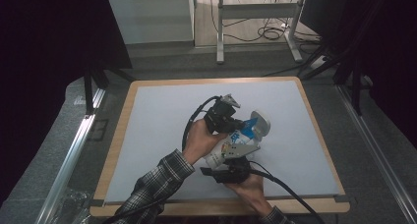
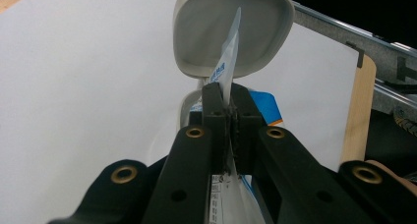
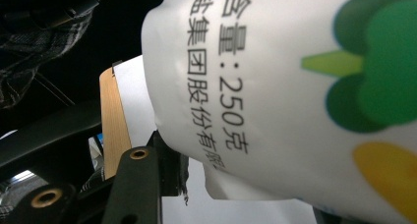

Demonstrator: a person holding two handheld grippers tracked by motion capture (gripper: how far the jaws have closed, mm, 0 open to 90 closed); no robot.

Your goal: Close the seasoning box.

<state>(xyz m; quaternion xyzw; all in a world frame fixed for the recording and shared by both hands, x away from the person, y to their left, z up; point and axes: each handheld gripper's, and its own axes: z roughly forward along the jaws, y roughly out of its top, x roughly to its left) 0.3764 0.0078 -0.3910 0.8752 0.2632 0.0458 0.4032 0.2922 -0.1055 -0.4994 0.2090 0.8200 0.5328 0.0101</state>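
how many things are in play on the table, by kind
printed plastic bag: 1
grey bowl: 1
handheld grippers: 2, the left gripper shut on the bag's edge, the right gripper at the bag's lower end
total: 4

Printed in black on white bag (image 3: pixel 275 86), directly ahead of right gripper (image 3: pixel 236 184): "含量:250克", with a second line beside it, "盐集团股份有限", cut off at bag edge. Blue lettering on bag edge (image 2: pixel 222 71) clamped in left gripper (image 2: pixel 228 98): too small to read.
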